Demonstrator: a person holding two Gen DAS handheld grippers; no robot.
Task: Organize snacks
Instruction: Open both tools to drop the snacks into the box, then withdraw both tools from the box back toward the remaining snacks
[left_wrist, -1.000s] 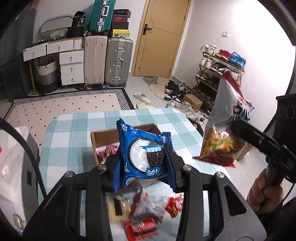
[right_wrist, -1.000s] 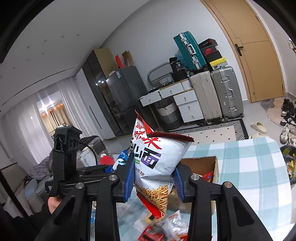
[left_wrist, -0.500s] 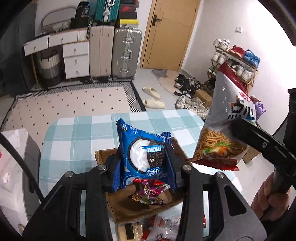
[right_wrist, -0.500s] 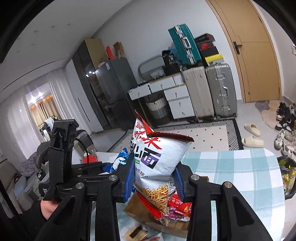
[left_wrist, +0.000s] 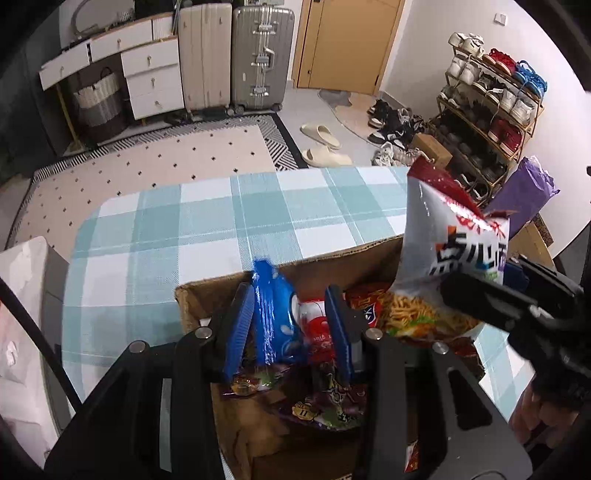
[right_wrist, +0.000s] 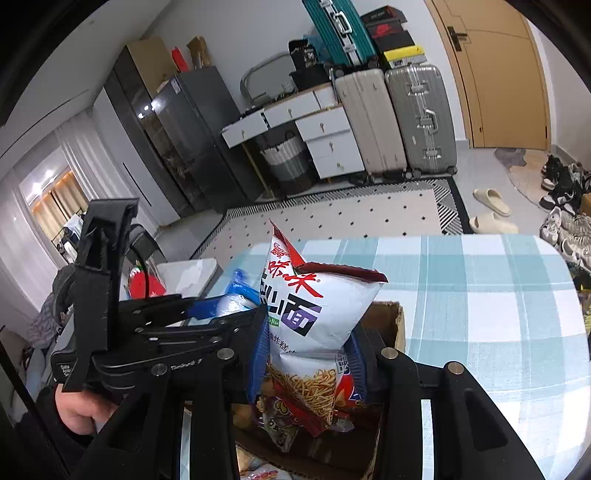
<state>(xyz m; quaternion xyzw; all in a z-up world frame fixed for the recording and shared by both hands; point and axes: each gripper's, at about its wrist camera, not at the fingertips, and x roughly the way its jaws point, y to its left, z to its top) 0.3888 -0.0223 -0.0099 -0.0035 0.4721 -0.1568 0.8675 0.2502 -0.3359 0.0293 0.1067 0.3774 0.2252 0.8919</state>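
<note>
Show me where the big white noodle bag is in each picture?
Left wrist view: the noodle bag is at the right, pinched by the right gripper, over the cardboard box.
Right wrist view: the noodle bag is in the middle, upright between that gripper's blue pads, above the same box.
Shared landmark: the silver suitcase beside the door.
</note>
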